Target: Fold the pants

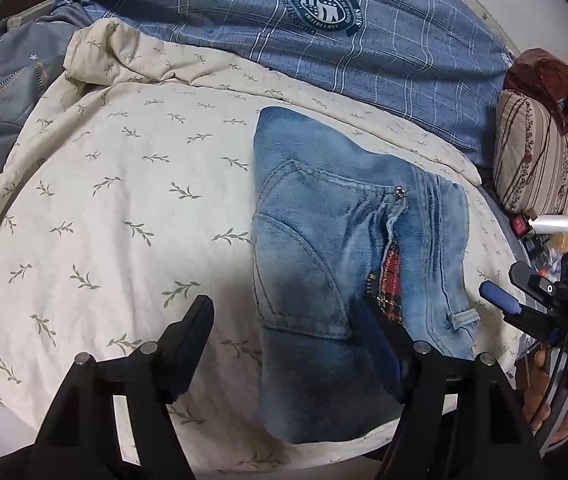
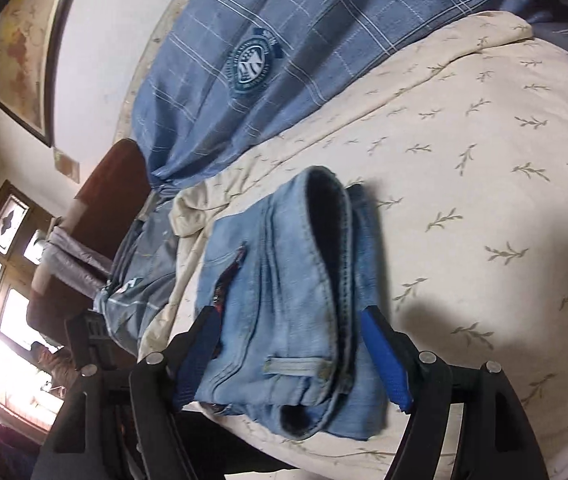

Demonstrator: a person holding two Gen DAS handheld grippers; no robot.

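Folded jeans [image 1: 324, 264] lie right of centre in the left wrist view, on the cream leaf-print quilt [image 1: 124, 200] over the bed. Left gripper [image 1: 288, 344] fingers apart, nothing clamped. Right gripper [image 2: 288, 356] fingers apart, straddling the jeans' near edge, not gripping.

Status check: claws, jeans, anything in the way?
Both claws open, left claw, right claw, neither gripping. Jeans folded into compact bundle on beige quilt. Nothing in the way; blue plaid bedding behind.
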